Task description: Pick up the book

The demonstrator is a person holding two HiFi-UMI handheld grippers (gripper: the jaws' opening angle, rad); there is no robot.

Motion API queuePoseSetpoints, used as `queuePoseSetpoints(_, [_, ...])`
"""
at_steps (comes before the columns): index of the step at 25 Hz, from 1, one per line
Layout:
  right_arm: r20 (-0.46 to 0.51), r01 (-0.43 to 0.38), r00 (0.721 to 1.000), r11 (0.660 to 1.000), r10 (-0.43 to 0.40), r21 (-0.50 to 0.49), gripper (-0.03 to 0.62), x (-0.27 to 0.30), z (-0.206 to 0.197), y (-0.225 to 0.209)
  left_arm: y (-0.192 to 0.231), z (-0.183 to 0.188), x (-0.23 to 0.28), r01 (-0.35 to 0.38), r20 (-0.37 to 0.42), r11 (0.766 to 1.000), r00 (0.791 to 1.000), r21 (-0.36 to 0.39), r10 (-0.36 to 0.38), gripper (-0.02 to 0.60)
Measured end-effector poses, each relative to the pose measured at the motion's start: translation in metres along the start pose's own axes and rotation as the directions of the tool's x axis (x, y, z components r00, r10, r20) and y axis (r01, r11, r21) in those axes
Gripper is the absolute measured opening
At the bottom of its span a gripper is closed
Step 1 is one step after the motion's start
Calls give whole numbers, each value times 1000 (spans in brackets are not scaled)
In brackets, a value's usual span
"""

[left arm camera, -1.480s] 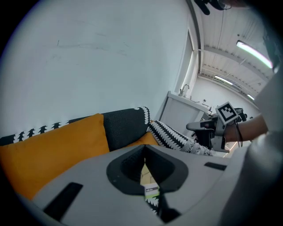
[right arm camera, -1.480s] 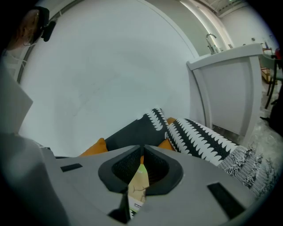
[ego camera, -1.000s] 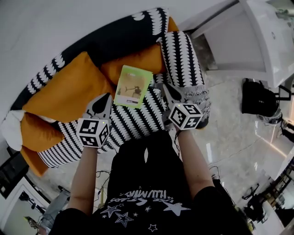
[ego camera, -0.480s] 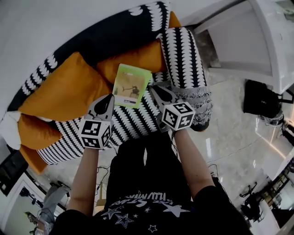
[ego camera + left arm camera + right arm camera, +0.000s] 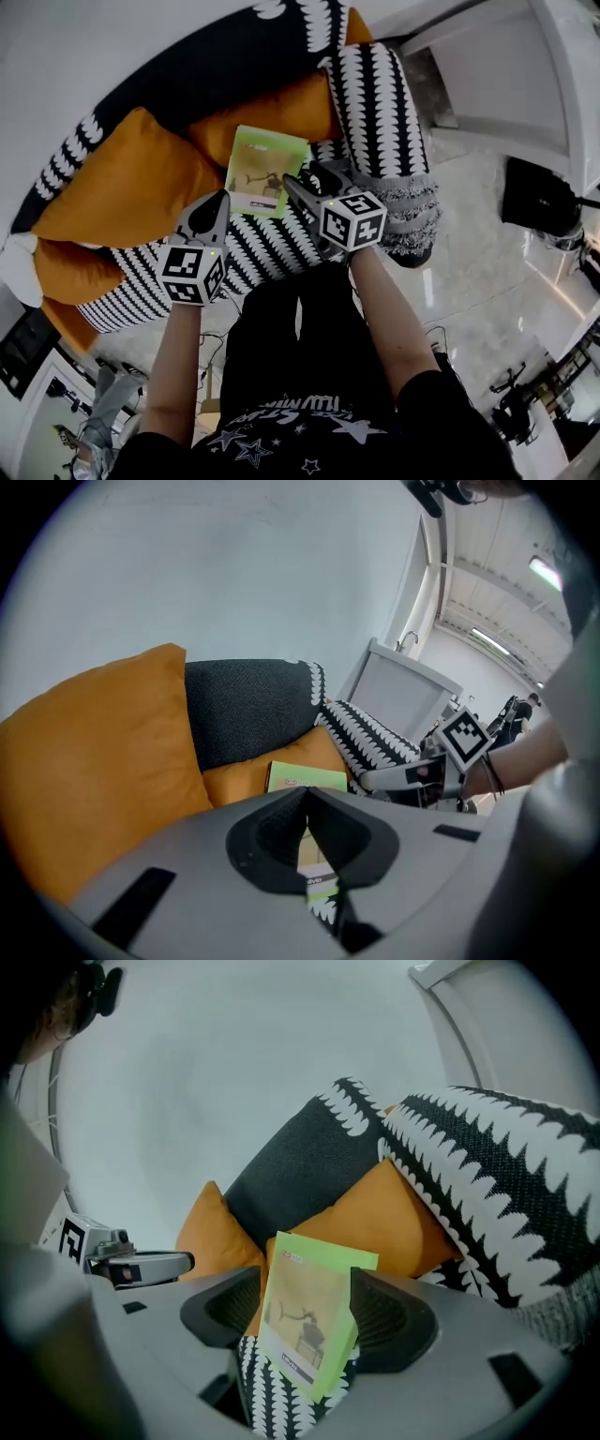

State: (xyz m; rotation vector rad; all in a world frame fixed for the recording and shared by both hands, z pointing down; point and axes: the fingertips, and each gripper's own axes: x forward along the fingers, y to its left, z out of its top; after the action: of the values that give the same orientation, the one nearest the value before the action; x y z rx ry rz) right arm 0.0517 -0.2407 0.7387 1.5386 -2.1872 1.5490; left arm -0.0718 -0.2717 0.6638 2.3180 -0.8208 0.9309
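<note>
The book [image 5: 261, 173], light green with a tan cover picture, lies on the black-and-white sofa seat [image 5: 272, 251], its far end against an orange cushion [image 5: 281, 112]. My right gripper [image 5: 307, 180] is at the book's near right corner. Its jaws are opening: in the right gripper view the book [image 5: 314, 1321] stands between the two pads [image 5: 386, 1312], and neither presses on it. My left gripper [image 5: 217, 200] hovers just left of the book with its jaws shut and empty; the book [image 5: 305, 777] shows beyond them in the left gripper view.
A big orange cushion [image 5: 122, 187] fills the sofa's left side, and the patterned armrest [image 5: 380, 103] rises right of the book. A white cabinet [image 5: 506, 75] and a black bag [image 5: 544, 202] are on the floor to the right.
My right gripper has moved left and forward to the book's corner, and its jaws have gone from shut to wide apart. The left gripper has shifted only slightly.
</note>
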Motion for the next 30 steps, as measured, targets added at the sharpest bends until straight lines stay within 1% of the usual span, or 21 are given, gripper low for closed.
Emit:
queuePoseSetpoints(5, [-20, -9, 1000, 999, 10, 48, 299, 12, -2, -7, 6, 4, 11, -8, -6, 1000, 1000, -11, 8, 8])
queuePoseSetpoints(10, [-38, 32, 999, 998, -30, 54, 305, 22, -9, -23, 10, 2, 20, -9, -14, 1000, 1000, -18, 9, 8])
queuePoseSetpoints(13, [-56, 41, 998, 997, -37, 59, 305, 27, -17, -31, 12, -2, 25, -7, -24, 1000, 1000, -26, 6, 8])
queuePoseSetpoints(18, [-72, 52, 996, 999, -50, 17, 305, 41, -20, -40, 18, -9, 32, -6, -45, 1000, 999, -9, 6, 8])
queuePoseSetpoints(21, [-88, 58, 995, 998, -56, 21, 305, 49, -23, -49, 21, -14, 38, -3, -54, 1000, 999, -10, 3, 8])
queuePoseSetpoints(23, [-103, 45, 994, 999, -42, 29, 305, 54, -26, -51, 22, -16, 41, -2, -57, 1000, 998, -13, 1, 8])
queuePoseSetpoints(26, [-125, -2, 992, 999, 6, 33, 305, 61, -30, -48, 23, -18, 45, 1, -63, 1000, 998, -15, -2, 8])
queuePoseSetpoints(30, [-105, -68, 992, 996, 75, 65, 305, 66, -30, -45, 23, -22, 48, 7, -69, 1000, 998, -26, -9, 8])
